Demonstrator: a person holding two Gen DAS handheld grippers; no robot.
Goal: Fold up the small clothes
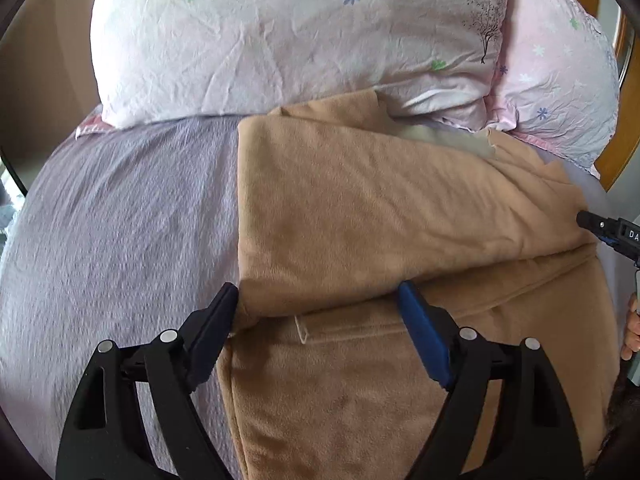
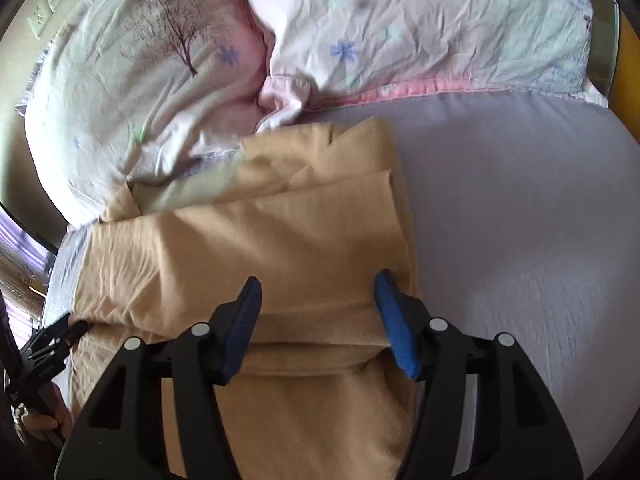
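A tan fleece garment [image 1: 360, 216] lies on the lilac bed sheet [image 1: 132, 216], with its far part folded back over the near part. My left gripper [image 1: 318, 300] is open, its jaws either side of the folded edge at the garment's left. My right gripper [image 2: 318, 292] is open over the garment's [image 2: 280, 236] right side, with the fold between its jaws. The right gripper's tip shows at the right edge of the left wrist view [image 1: 600, 226]. The left gripper shows at the lower left of the right wrist view [image 2: 60, 336].
Two pale pink flowered pillows [image 1: 280, 36] [image 1: 560, 80] lie just beyond the garment. A wooden bed frame [image 1: 616, 152] edges the far right. Bare lilac sheet [image 2: 520, 220] spreads to the right of the garment.
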